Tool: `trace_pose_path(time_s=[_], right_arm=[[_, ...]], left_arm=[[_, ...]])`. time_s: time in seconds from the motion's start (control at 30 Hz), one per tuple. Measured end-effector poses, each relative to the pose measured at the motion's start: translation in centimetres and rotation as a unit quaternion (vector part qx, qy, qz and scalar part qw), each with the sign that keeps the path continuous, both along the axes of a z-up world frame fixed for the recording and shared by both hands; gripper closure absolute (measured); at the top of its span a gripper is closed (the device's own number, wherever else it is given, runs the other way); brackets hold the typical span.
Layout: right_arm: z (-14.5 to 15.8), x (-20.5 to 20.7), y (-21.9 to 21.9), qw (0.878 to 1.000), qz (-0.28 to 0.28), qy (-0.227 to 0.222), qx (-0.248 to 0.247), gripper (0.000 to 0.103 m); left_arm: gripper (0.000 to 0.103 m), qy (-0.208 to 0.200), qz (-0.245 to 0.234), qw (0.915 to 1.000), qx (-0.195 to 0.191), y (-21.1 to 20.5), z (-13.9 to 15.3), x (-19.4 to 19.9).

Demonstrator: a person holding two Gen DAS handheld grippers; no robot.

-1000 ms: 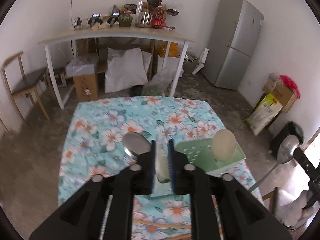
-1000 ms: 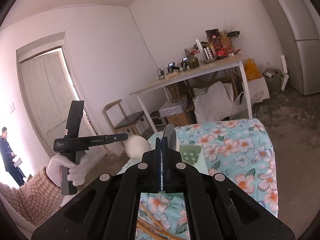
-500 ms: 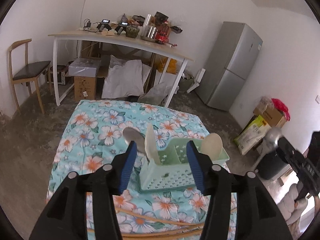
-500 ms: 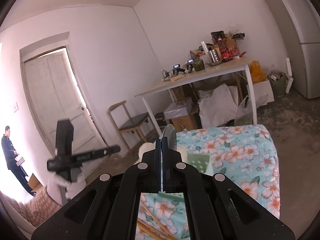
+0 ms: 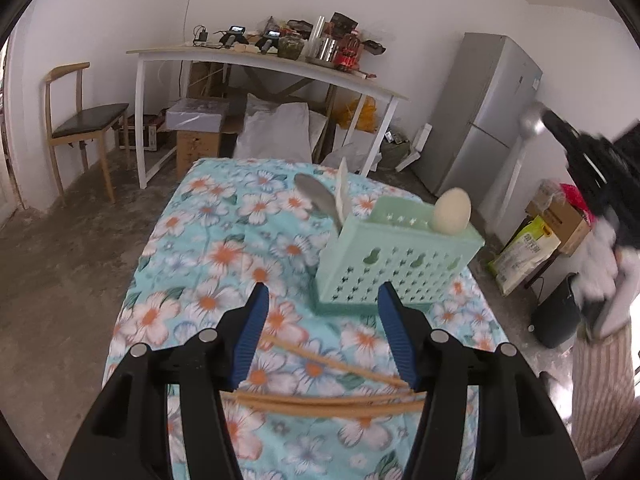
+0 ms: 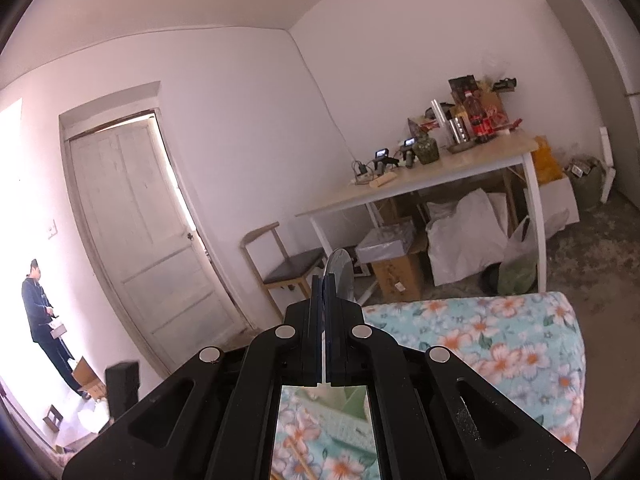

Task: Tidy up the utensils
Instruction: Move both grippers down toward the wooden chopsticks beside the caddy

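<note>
On a floral tablecloth, the left gripper is opening, nothing between its blue pads, above wooden chopsticks. Farther right stands a green utensil basket holding spoons. The right gripper is clamped on a metal spoon, raised at far right.

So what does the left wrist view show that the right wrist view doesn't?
Only the left wrist view: the left gripper, jaws opening and empty, above the wooden chopsticks; the green utensil caddy holding a metal spoon and a cream spoon.

Only the right wrist view: the white door, and the right gripper shut on a metal spoon's handle.

Both: the floral tablecloth and the cluttered white table.
</note>
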State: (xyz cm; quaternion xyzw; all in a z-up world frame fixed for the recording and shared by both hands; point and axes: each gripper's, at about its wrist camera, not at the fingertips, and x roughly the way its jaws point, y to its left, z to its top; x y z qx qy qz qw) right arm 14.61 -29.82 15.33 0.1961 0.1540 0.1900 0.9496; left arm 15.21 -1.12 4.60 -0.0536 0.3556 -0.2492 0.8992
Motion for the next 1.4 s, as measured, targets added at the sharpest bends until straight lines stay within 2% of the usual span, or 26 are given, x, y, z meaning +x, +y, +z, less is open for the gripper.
trace_pose_path(time_s=[0.2, 0.33, 0.4, 0.43, 0.57, 0.67, 0.93, 1.1, 1.3, 1.4], right_arm=[[-2.8, 3.3, 0.3, 1.000, -0.005, 0.023, -0.007, 0.103], [-5.6, 4.1, 0.4, 0.998, -0.013, 0.050, -0.020, 0.103], [-7.1, 4.0, 0.5, 0.997, -0.019, 0.067, -0.034, 0.099], [-7.7, 3.6, 0.4, 0.996, -0.020, 0.076, -0.035, 0.099], [-8.3, 1.6, -0.2, 0.995, -0.035, 0.086, -0.035, 0.086], [-7.9, -0.5, -1.1, 0.995, -0.047, 0.084, -0.023, 0.085], [-7.0, -4.6, -1.4, 0.994, -0.060, 0.091, -0.005, 0.073], [-8.5, -6.4, 1.1, 0.991, -0.026, 0.134, -0.016, 0.056], [-12.7, -8.3, 4.1, 0.978, -0.015, 0.206, -0.040, 0.054], [-14.1, -9.0, 4.3, 0.973, -0.019, 0.226, -0.034, 0.054]], left_arm=[[0.048, 0.026, -0.004, 0.9996, 0.009, 0.0, -2.1, -1.2], [0.048, 0.046, -0.009, 0.9989, 0.006, -0.2, -3.5, -1.5], [0.048, 0.055, -0.009, 0.9984, 0.001, -0.2, -4.0, -1.4], [0.048, 0.058, -0.008, 0.9983, -0.001, -0.1, -4.1, -1.4], [0.048, 0.065, -0.008, 0.9979, -0.003, -0.1, -4.8, -1.4], [0.048, 0.066, -0.010, 0.9977, -0.005, -0.3, -4.9, -1.4], [0.048, 0.065, -0.015, 0.9977, 0.008, -0.7, -5.2, -2.2], [0.048, 0.069, -0.015, 0.9972, 0.025, -0.7, -6.0, -3.1], [0.048, 0.090, -0.026, 0.9951, 0.031, -0.8, -7.6, -4.1], [0.048, 0.104, -0.031, 0.9937, 0.027, -1.1, -8.3, -4.0]])
